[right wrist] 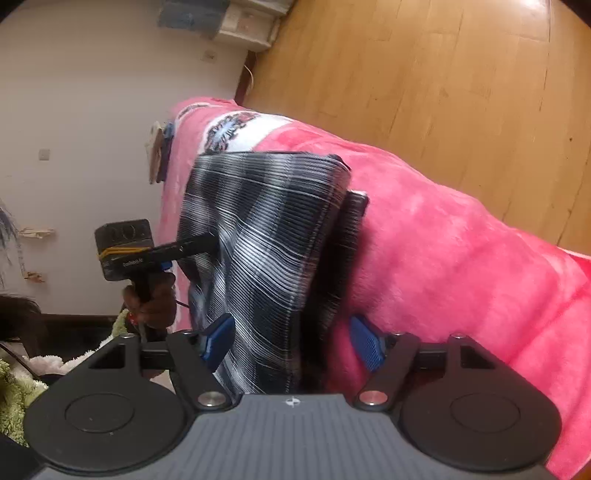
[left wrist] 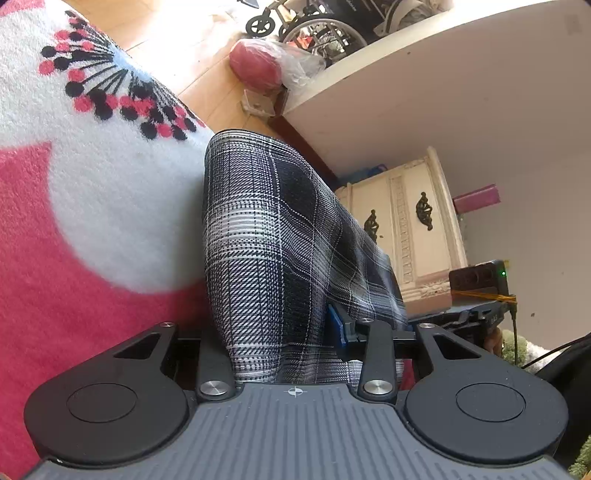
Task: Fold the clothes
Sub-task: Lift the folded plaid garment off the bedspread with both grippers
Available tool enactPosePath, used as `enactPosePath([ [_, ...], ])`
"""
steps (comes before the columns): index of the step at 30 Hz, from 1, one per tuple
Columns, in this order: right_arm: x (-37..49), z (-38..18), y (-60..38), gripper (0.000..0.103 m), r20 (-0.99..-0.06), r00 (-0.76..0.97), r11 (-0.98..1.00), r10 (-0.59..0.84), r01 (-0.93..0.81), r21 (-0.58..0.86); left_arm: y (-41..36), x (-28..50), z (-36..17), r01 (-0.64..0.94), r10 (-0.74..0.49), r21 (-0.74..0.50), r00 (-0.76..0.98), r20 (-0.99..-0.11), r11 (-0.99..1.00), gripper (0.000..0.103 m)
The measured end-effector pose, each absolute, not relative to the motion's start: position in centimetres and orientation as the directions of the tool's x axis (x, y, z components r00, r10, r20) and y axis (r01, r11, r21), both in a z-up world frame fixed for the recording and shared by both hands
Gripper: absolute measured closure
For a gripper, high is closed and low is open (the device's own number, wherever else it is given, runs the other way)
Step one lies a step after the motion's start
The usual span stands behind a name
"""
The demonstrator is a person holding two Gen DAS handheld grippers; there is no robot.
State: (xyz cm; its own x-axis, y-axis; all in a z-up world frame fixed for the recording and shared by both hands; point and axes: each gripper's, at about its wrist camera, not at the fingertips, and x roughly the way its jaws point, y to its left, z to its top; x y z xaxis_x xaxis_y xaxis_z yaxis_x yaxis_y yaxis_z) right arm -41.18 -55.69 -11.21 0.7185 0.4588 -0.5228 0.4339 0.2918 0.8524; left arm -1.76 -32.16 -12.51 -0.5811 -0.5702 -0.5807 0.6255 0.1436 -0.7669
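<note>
Between the fingers of both grippers hangs the task item, a black-and-white plaid garment (right wrist: 266, 236), folded over on itself and raised off a pink and white fleece blanket (right wrist: 461, 266) that covers the surface beneath.

Left gripper (left wrist: 295, 332): the cloth fills the gap between its fingers in the left wrist view. Only one blue pad (left wrist: 338, 325) shows, at the right edge of the fabric; the other is hidden behind the cloth. The fingers stand fairly close together with the bunched fabric between them and it drapes from them, so the grip reads as clamped on the garment. In the right wrist view this same tool appears at the far left edge of the cloth, held by the person's hand (right wrist: 153, 302) around its handle, its tip reaching into the fabric.

Right gripper (right wrist: 293, 343): its fingers stand wide apart. The left blue pad (right wrist: 218, 339) lies against the cloth edge; the right blue pad (right wrist: 367, 347) is clear of the cloth, over the pink blanket. The garment passes between them without being pinched.

Both tools point down at a slant toward the blanket. The right wrist view is motion-blurred.

Beyond the blanket lie a wooden floor (right wrist: 443, 74), a cream cabinet (left wrist: 413, 229) against the wall, and a wheelchair (left wrist: 314, 26) further off.
</note>
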Motion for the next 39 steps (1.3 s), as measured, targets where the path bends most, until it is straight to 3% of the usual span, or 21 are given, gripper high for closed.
enactPosePath([
  [5,-40.1,-10.9,-55.9,0.031,-0.556,0.710,0.354,0.433,0.433,0.829,-32.0,-1.8,-12.6,0.621,-0.577,-0.772,-0.582,-0.572,0.139,0.067],
  [8,-39.8,-11.3,-55.5,0.025,-0.537,0.732,0.330,0.421,0.428,0.842,-32.0,-1.7,-12.7,0.612,-0.579,-0.778,-0.587,-0.565,0.138,0.066],
  [13,-40.6,-11.1,-54.5,0.025,-0.521,0.743,0.329,0.420,0.411,0.850,-32.1,-1.6,-12.6,0.610,-0.582,-0.782,-0.591,-0.559,0.132,0.066],
  [18,-39.0,-11.6,-56.0,0.025,-0.479,0.786,0.299,0.392,0.383,0.874,-31.8,-1.8,-12.5,0.609,-0.589,-0.782,-0.587,-0.555,0.130,0.066],
  [30,-36.8,-11.9,-56.0,0.031,-0.473,0.789,0.344,0.393,0.351,0.871,-30.9,-2.6,-12.1,0.625,-0.631,-0.770,-0.547,-0.550,0.130,0.067],
  [31,-36.5,-11.6,-55.7,0.033,-0.482,0.785,0.366,0.389,0.348,0.863,-30.7,-2.9,-11.9,0.637,-0.641,-0.761,-0.533,-0.553,0.126,0.069],
  [34,-36.4,-11.0,-55.2,0.057,-0.519,0.777,0.410,0.356,0.369,0.834,-30.2,-3.7,-11.1,0.678,-0.668,-0.728,-0.494,-0.556,0.105,0.076],
  [39,-35.6,-8.3,-54.1,0.068,-0.537,0.774,0.522,0.336,0.322,0.790,-28.6,-4.2,-9.9,0.687,-0.725,-0.720,-0.447,-0.524,0.097,0.086],
])
